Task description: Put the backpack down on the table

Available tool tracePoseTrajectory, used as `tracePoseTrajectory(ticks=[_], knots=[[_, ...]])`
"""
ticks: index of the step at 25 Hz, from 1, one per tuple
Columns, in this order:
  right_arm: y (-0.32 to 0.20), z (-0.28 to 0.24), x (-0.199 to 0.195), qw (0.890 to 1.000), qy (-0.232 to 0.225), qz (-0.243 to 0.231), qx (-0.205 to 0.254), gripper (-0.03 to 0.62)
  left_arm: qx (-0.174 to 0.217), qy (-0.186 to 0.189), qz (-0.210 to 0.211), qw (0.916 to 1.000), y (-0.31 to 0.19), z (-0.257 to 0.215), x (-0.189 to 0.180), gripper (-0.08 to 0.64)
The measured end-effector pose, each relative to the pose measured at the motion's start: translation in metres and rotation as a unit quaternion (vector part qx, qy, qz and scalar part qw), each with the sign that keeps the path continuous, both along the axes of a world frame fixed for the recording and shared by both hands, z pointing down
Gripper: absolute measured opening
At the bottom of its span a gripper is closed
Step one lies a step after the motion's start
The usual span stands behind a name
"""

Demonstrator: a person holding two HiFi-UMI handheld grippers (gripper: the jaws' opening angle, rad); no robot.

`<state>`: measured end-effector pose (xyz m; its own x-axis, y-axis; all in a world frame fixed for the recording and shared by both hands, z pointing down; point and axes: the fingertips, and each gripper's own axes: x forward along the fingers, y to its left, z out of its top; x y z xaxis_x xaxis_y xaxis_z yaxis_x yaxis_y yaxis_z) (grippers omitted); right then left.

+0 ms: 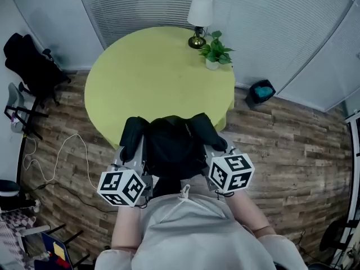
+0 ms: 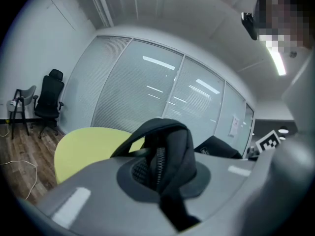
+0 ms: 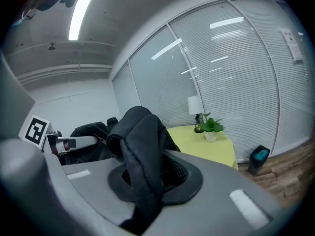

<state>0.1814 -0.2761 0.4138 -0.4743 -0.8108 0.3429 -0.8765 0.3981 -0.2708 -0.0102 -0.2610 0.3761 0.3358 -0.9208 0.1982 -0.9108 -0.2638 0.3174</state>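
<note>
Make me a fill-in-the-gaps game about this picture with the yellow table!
The left gripper and right gripper are both shut on the black ____. The yellow table has a top that is ____ in shape. Beside the lamp stands a potted ____.
Missing words: backpack, round, plant.

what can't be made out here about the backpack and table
- Head view: the backpack covers the table's near edge, so whether it rests there is unclear.
- Left gripper view: the clamped strap hides the table's right part.
- Head view: the bin's contents are too small to tell.
</note>
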Motion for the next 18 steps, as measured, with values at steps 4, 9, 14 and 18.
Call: tracePoseTrajectory(ticks=[4,9,14,18], knots=[[-0.050,-0.004,-0.004,1.000,0.008,0.026,-0.001,0.032,0.002,0.004,0.028,0.9996,-0.059,-0.001,-0.006,0.031],[-0.116,-0.007,-0.017,0.999,0.011,0.053,-0.005,0.032,0.003,-0.003,0.056,0.9984,-0.130,0.000,-0.021,0.031],[-0.182,-0.001,-0.047,0.998,0.017,0.056,-0.010,0.032,-0.004,0.000,0.059,0.9982,-0.199,0.009,-0.054,0.031],[-0.224,0.009,-0.068,0.998,0.021,0.054,-0.017,0.032,-0.009,-0.006,0.056,0.9984,-0.243,0.019,-0.075,0.031]])
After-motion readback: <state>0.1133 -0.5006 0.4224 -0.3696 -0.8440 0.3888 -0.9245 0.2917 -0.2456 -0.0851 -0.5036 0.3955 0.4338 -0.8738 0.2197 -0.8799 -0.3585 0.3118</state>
